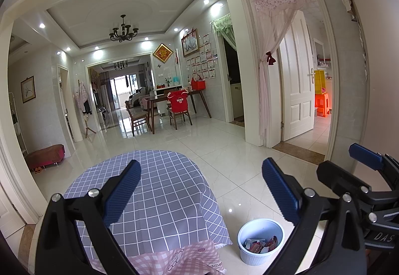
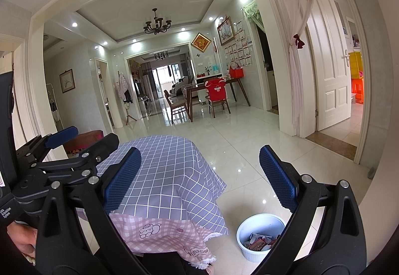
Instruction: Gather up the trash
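A white ribbed trash bin (image 1: 259, 241) stands on the floor right of the table, with several crumpled wrappers (image 1: 260, 245) inside; it also shows in the right wrist view (image 2: 259, 237). My left gripper (image 1: 202, 190) is open and empty, held above the table with the checked cloth (image 1: 159, 190). My right gripper (image 2: 200, 177) is open and empty, beside the left gripper and above the table's near right corner. The right gripper shows at the right edge of the left wrist view (image 1: 359, 170), and the left gripper at the left of the right wrist view (image 2: 74, 142).
The table carries a grey-blue checked cloth (image 2: 169, 170) over a pink checked one (image 2: 162, 232). Glossy tiled floor (image 1: 224, 150) spreads beyond. A dining table with chairs (image 1: 174, 105) stands far back. An open white door (image 1: 296, 90) with a pink curtain is at right.
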